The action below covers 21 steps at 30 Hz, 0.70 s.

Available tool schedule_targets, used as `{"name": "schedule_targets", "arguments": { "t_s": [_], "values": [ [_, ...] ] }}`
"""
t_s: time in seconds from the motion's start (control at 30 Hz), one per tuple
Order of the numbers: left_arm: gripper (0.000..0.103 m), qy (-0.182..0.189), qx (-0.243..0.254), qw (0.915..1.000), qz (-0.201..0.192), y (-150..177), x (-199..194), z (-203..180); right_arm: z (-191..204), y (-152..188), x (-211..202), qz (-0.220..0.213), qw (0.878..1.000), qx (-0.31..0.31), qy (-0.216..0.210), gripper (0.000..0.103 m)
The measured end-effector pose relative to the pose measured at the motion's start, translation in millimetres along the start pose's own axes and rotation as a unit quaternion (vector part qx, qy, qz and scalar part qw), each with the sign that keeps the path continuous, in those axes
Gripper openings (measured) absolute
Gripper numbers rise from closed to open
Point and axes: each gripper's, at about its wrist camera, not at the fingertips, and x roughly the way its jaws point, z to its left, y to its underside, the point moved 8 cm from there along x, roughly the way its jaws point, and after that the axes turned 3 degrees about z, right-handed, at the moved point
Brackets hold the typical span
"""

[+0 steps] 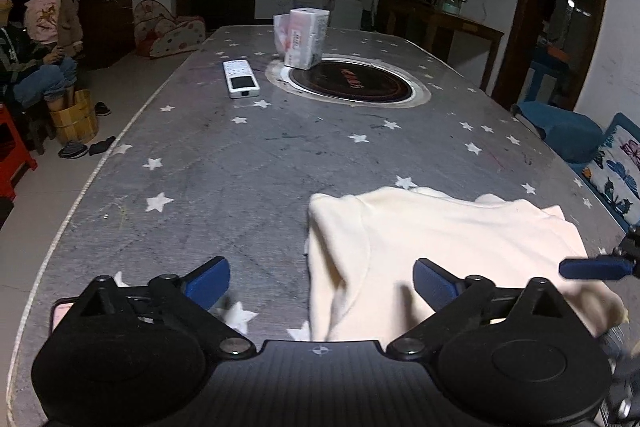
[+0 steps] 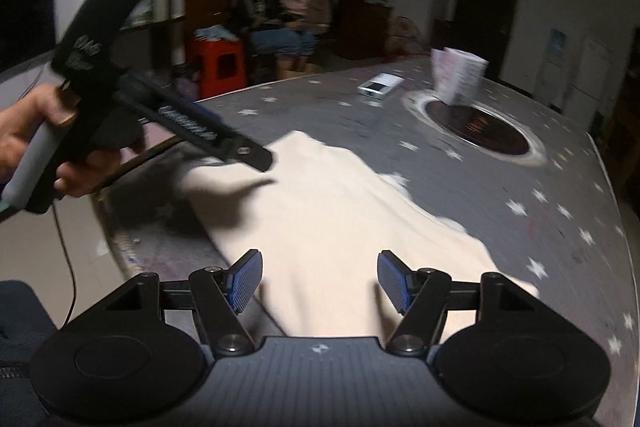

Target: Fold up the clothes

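Note:
A cream garment (image 1: 436, 247) lies partly folded on the grey star-patterned table (image 1: 224, 179); it also shows in the right wrist view (image 2: 332, 211). My left gripper (image 1: 322, 283) is open and empty, above the garment's left edge. My right gripper (image 2: 320, 281) is open and empty, just above the garment's near edge. One blue finger of the right gripper (image 1: 596, 267) shows at the right edge of the left wrist view. The left gripper, held in a hand (image 2: 168, 115), hovers above the garment's far left corner in the right wrist view.
A white remote (image 1: 240, 79), a plastic-wrapped box (image 1: 304, 37) and a round black inset cooktop (image 1: 348, 83) are on the far half of the table. Two people (image 1: 44, 39) sit to the left by a wooden bucket. A blue cushioned seat (image 1: 568, 131) stands at the right.

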Motion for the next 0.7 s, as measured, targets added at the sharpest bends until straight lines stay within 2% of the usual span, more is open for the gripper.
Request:
{"name": "schedule_targets", "arguments": {
  "t_s": [0.13,0.37,0.6,0.67,0.7],
  "values": [
    [0.103,-0.007,-0.006,1.0000,-0.001,-3,-3,6,27,-10,9,0.002,0.998,-0.056,-0.018,0.062],
    [0.103,0.006,-0.046,0.9989,0.012,-8,-5,22,72,-24,32,0.010,0.988,-0.150,-0.038,0.056],
    [0.103,0.035,-0.087,0.9951,0.032,-9,0,29,98,-34,62,0.009,0.975,-0.220,-0.022,0.052],
    [0.103,0.048,-0.106,0.9925,0.038,-11,2,31,103,-35,70,0.008,0.973,-0.231,-0.016,0.045],
    [0.103,0.055,-0.116,0.9909,0.040,-12,4,31,104,-35,73,0.008,0.972,-0.234,-0.015,0.037]
  ]
}}
